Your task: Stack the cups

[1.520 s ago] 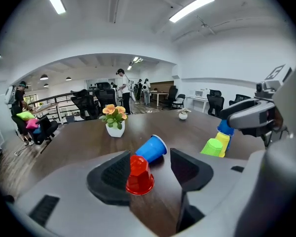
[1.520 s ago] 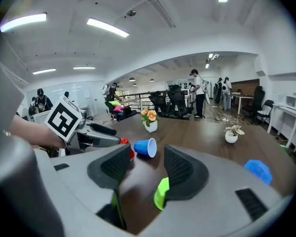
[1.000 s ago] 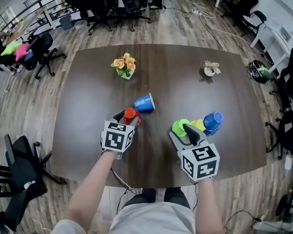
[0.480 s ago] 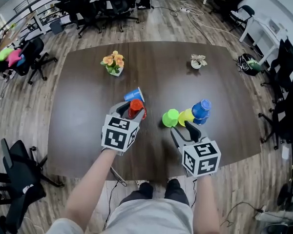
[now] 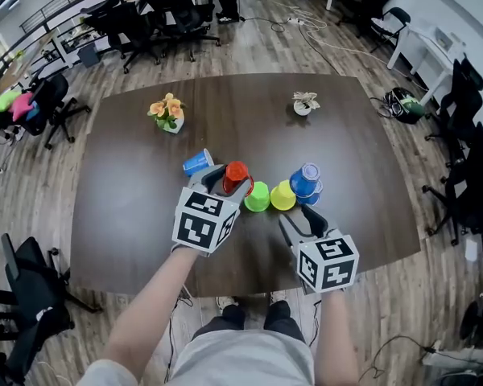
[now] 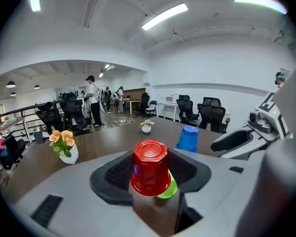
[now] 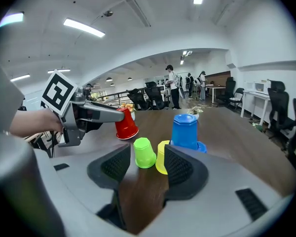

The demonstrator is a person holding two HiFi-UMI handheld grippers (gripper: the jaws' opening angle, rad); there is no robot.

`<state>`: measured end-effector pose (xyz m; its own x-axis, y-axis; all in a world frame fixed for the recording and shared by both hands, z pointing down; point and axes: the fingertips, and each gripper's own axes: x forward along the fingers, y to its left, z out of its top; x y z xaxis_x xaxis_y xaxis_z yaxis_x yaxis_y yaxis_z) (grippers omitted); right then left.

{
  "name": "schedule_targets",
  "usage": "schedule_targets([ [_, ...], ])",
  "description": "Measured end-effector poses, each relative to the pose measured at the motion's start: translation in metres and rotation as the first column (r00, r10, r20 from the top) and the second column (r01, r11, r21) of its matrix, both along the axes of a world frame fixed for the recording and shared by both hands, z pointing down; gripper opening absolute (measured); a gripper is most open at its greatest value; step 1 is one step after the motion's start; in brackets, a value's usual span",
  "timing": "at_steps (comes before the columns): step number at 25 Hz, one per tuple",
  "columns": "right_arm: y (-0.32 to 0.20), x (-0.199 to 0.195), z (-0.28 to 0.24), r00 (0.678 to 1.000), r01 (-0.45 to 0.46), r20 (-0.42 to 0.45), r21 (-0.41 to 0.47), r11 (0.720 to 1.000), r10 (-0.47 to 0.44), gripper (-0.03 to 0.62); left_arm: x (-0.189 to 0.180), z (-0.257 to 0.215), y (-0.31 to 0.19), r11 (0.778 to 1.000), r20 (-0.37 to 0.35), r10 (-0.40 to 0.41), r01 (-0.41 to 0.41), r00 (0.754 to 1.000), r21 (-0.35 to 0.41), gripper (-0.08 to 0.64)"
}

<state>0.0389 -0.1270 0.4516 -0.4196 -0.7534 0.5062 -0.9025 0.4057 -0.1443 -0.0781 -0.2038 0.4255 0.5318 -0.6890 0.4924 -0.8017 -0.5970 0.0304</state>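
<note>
Over a dark wooden office table (image 5: 129, 183), the outstretched left gripper (image 5: 229, 185) clasped an inverted red plastic cup (image 5: 236, 175) just left of an inverted lime-green plastic cup (image 5: 258, 197). Nearer the person, the right gripper (image 5: 299, 218) hovered, jaws apart, empty.

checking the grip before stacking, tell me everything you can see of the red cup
The red cup looks like glossy plastic, with a flat faceted base and walls widening to the rim. It is upside down, slightly tilted, gripped at its sides by the left tool, and seems lifted off the table. The green cup sits just beyond its rim; whether they touch is unclear.
</note>
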Motion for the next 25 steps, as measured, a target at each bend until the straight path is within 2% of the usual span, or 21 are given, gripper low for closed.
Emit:
schedule_targets([
  [12,-0.003,0.028,0.012,0.997,0.071,0.032,-0.023,0.997,-0.070,0.218,0.064,0.009,0.000,1.000,0.012,0.012,-0.011,1.000,-0.020,0.218],
  [18,0.000,0.027,0.017,0.992,0.119,0.041,-0.027,0.992,-0.118,0.218,0.077,0.019,-0.001,1.000,0.025,-0.004,0.005,1.000,-0.030,0.218],
  [25,0.000,0.026,0.018,0.990,0.135,0.046,-0.030,0.990,-0.133,0.218,0.081,0.024,-0.004,1.000,0.038,-0.001,0.002,0.999,-0.029,0.218],
])
